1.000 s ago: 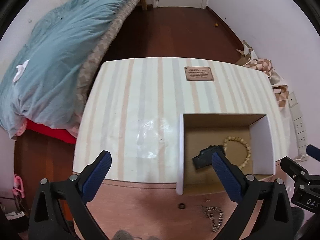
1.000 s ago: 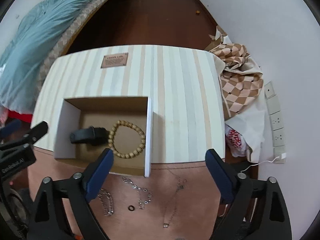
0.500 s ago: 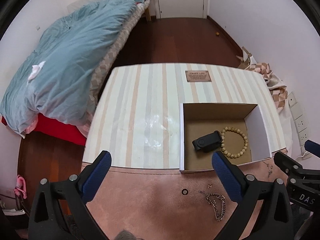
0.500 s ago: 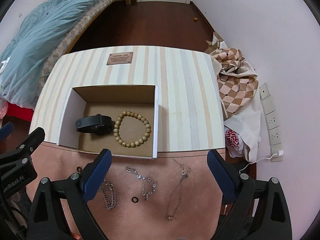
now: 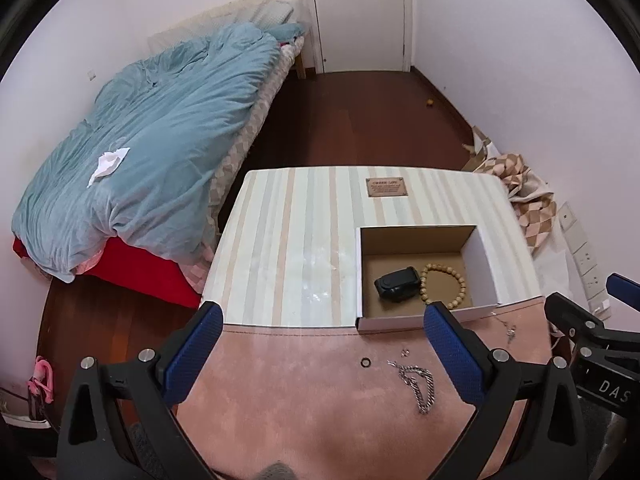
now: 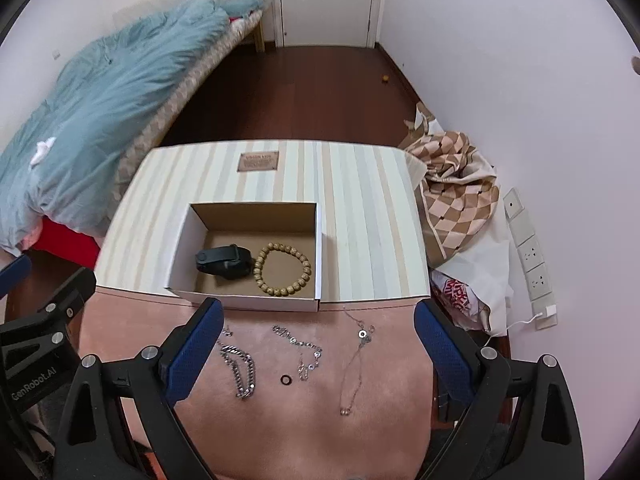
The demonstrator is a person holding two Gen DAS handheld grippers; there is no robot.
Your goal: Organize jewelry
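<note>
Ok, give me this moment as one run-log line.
left gripper: open, empty | right gripper: open, empty | box: black band, bead bracelet | mat: chains, ring

An open cardboard box (image 6: 244,300) is sitting on the striped table (image 6: 360,220). Inside it, a fitness band (image 6: 224,261) is lying at 9 o'clock of a beaded bracelet (image 6: 283,269), touching it. At 6 o'clock of the box, on the mat (image 6: 304,420), a curb chain (image 6: 240,368), small ring (image 6: 285,379), link bracelet (image 6: 301,350) and thin necklace (image 6: 354,364) are lying left to right.
</note>
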